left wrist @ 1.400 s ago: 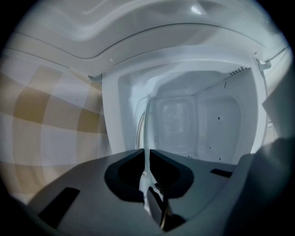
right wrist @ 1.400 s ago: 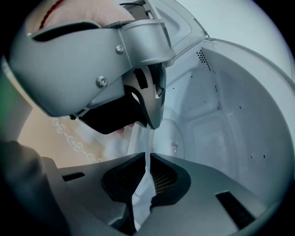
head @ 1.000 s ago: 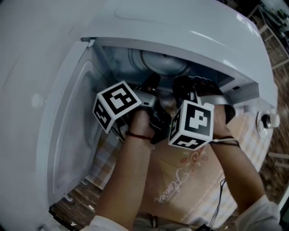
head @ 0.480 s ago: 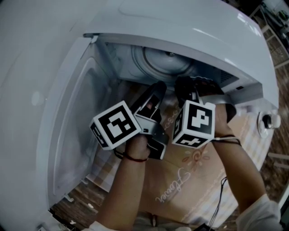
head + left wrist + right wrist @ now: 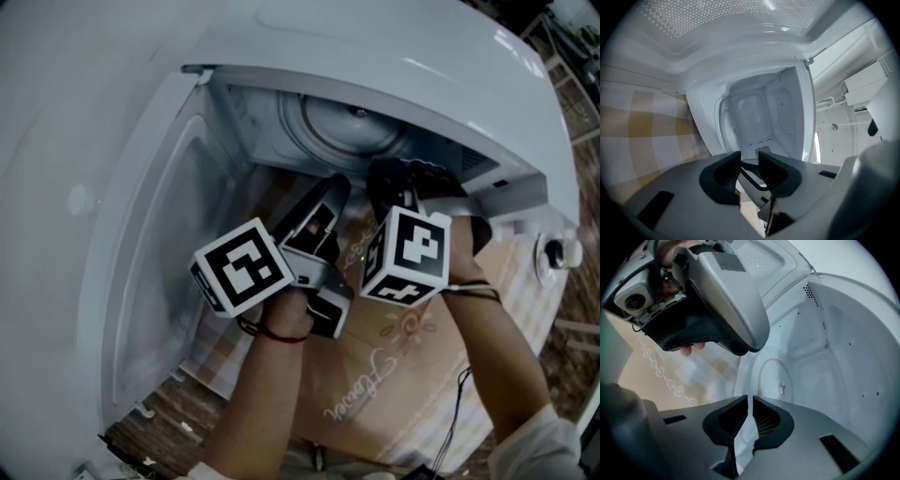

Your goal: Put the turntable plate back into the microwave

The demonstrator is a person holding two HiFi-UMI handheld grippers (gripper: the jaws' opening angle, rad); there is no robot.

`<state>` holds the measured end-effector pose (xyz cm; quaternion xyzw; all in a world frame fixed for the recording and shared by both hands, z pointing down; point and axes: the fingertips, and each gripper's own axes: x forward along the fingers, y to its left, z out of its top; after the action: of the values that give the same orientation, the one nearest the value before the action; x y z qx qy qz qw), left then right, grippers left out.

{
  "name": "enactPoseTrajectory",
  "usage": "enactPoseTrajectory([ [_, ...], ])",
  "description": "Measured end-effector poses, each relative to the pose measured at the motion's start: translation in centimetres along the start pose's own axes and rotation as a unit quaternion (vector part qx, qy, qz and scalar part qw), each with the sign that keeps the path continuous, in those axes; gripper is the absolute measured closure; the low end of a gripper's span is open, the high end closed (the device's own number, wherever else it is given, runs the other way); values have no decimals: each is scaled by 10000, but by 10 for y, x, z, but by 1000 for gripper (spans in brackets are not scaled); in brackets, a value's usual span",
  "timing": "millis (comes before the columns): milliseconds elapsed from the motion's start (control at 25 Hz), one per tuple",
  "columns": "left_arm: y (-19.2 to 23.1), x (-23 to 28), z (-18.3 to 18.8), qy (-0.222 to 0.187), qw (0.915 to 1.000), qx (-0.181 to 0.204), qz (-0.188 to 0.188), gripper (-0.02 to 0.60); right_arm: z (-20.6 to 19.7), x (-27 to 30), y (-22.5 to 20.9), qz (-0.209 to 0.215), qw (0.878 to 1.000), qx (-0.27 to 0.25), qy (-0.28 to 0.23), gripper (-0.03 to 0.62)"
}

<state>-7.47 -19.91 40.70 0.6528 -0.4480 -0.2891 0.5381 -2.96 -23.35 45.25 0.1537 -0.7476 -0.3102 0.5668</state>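
Microwave cavity (image 5: 267, 127), left hand-held gripper (image 5: 749, 163) level, jaws apart, right hand-held gripper (image 5: 750, 405) tilted down, clamping turntable plate (image 5: 772, 375)

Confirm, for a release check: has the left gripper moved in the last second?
Yes. The left gripper drew back from the microwave cavity, toward the person, lower in view.

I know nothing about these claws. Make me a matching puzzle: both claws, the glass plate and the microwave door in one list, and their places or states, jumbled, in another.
Things:
1. left claw
2. right claw
3. turntable plate
4. microwave door

Places or states:
A. swung wide open
B. closed on the plate's rim
C. jaws apart, nothing between them
D. inside the microwave

Pairs: 1-C, 2-B, 3-D, 4-A
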Motion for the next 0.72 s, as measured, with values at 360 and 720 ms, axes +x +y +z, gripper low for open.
enactPoseTrajectory([
  [360,4,-2,0,-44,9998,-178,18,465,1,0,0,-102,9999,106,-59,540],
  [720,2,-1,-4,-38,9996,-277,-71,466,-3,-5,6,-213,9998,35,-16,540],
])
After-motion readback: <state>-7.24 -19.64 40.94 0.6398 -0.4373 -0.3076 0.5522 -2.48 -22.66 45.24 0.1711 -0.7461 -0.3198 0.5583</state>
